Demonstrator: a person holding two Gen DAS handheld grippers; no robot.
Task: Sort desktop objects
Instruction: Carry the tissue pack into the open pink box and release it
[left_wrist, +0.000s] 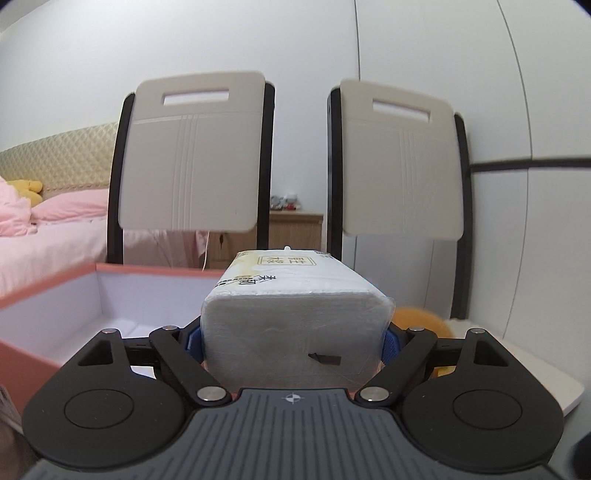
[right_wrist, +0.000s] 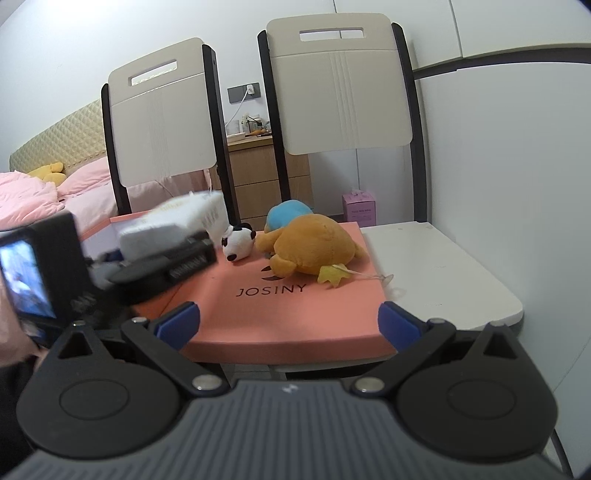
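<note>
My left gripper (left_wrist: 293, 343) is clamped on the tissue pack (left_wrist: 291, 295) — blue pads pressing both long sides near the closer end, pack lying lengthwise along the fingers. That hold makes sense: the soft pack is squeezed across its narrow width, so it rides level and doesn't sag. The right wrist view shows it clear of the surface, beside the open pink box (left_wrist: 74, 291), which sits just left of the pack. My read is that the box is the sorting bin and the pack goes in next; white interior looks bare from what I can see.

My right gripper (right_wrist: 288, 321) hangs with its fingers spread, nothing between them, low in front of the pink lid (right_wrist: 295, 314) marked JOSINY. Staying back there keeps it out of the left hand's path.

On the lid: orange plush (right_wrist: 314, 247) on its side with a blue plush (right_wrist: 288, 212) right behind it, touching, and a small panda plush (right_wrist: 238, 243) just to their left. Those still need sorting, I'd judge — task is early.

Watch item: the pack's wrapper is slick and the fill compressible, so slip is possible if I tilt it while crossing the box wall. White table (right_wrist: 443, 266) edge is near on the right.
</note>
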